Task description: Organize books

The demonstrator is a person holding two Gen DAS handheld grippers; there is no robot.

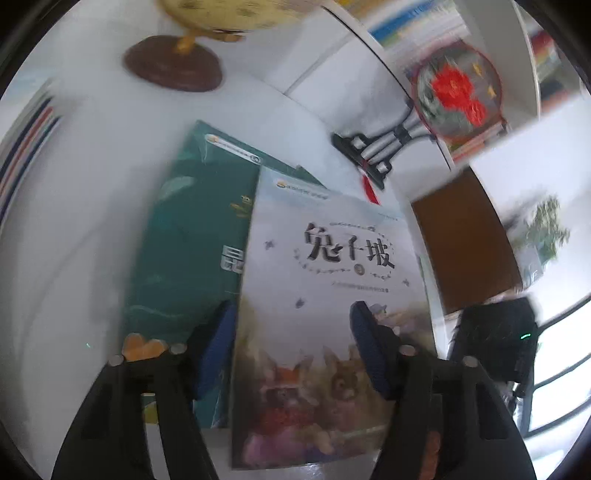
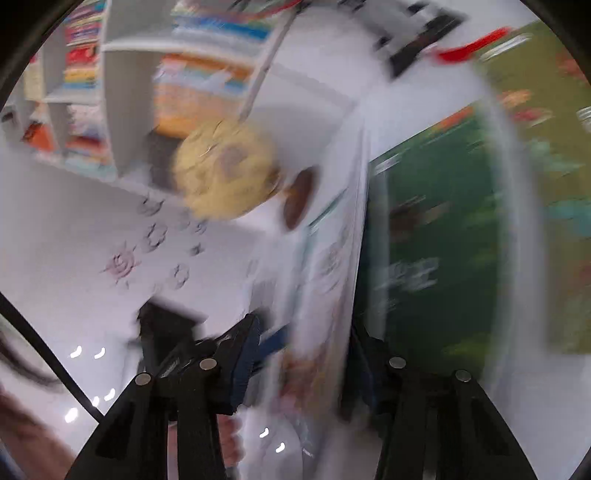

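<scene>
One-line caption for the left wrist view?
Left gripper straddles a pale rabbit book lying over a green book on a white table, near a globe stand.

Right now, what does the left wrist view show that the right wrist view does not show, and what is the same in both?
Only the left wrist view shows the pale rabbit book face-on, its title readable, lying over the green book, with the left gripper astride it, plus a round fan with a red flower and a potted plant.

Only the right wrist view shows the pale book edge-on between the fingers of the right gripper, and drawings on the white surface.

Both show the yellow globe, the bookshelves and the green book.
</scene>
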